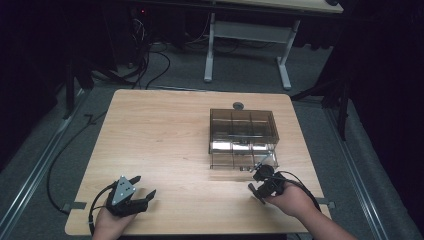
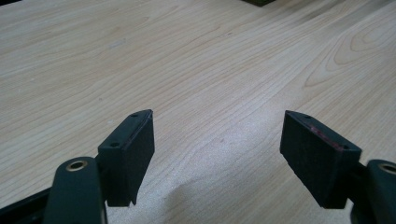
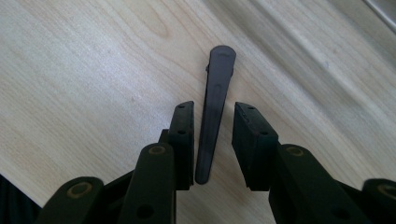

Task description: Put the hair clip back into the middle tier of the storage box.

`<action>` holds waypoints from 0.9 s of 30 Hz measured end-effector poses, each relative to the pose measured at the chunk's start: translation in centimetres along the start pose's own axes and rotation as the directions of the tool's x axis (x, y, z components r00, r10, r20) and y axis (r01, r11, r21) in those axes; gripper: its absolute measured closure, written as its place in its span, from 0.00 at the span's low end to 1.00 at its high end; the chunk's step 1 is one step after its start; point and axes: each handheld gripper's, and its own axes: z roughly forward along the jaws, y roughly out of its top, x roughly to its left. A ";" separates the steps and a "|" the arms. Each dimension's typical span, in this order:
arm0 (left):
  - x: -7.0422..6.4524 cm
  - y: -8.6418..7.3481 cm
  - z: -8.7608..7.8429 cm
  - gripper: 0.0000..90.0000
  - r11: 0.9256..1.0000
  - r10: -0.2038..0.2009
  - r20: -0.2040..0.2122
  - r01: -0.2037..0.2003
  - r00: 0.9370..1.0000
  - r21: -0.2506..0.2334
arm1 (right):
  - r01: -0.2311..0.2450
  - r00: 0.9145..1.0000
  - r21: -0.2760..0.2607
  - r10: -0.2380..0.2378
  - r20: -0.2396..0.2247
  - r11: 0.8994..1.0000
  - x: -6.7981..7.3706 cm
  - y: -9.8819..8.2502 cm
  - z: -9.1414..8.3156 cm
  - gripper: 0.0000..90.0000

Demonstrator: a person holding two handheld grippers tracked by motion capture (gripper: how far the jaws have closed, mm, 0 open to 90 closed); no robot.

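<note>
Where grey carpet and a white-legged desk (image 1: 247, 35) fill the dark room, the pale wooden surface (image 1: 165, 135) carries a smoky compartmented box (image 1: 243, 137). Just near-side of the box, the right gripper (image 3: 212, 140) straddles a slim dark clip (image 3: 214, 109), jaws slightly apart. Far left of the box, the left gripper (image 1: 131, 196) gapes wide
</note>
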 end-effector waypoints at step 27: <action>-0.1 0.0 0.0 0.30 1.000 0.009 0.005 -0.009 1.000 0.004 | 0.008 1.000 0.065 -0.009 0.020 0.998 0.2 1.4 0.2 0.91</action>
